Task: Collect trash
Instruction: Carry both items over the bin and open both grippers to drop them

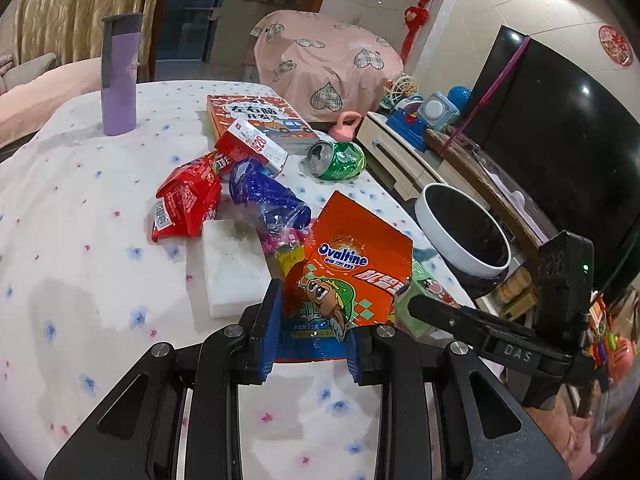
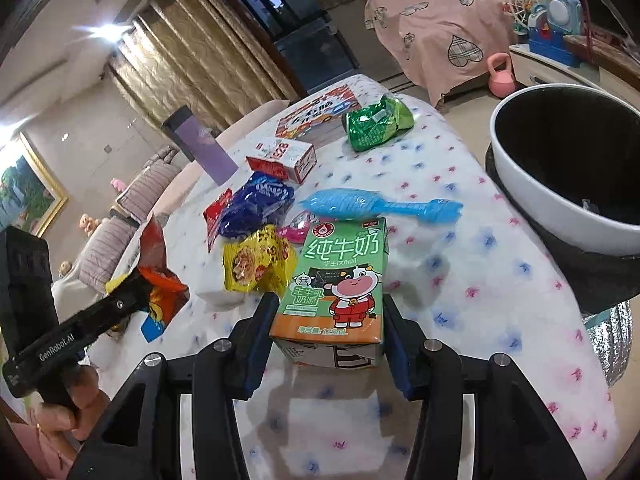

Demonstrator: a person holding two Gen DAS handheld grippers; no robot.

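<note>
My left gripper (image 1: 314, 336) is shut on an orange Ovaltine packet (image 1: 348, 276), held above the table; it also shows in the right wrist view (image 2: 160, 280). My right gripper (image 2: 326, 336) is shut on a green milk carton (image 2: 340, 280), whose edge shows in the left wrist view (image 1: 420, 300). On the table lie a crushed green can (image 1: 340, 160), a blue wrapper (image 1: 264, 196), a red wrapper (image 1: 188, 204), a red-white box (image 1: 252, 146), a yellow packet (image 2: 256, 260) and a light blue plastic wrapper (image 2: 380, 206). A white-rimmed black bin (image 2: 560, 168) stands beside the table's right edge.
A purple tumbler (image 1: 118, 76) and a picture book (image 1: 260, 118) stand at the table's far side. A white sponge block (image 1: 232, 264) lies near the pile. A TV stand with toys (image 1: 420, 120) and a TV (image 1: 560, 128) are to the right. The tablecloth (image 1: 80, 260) is flowered.
</note>
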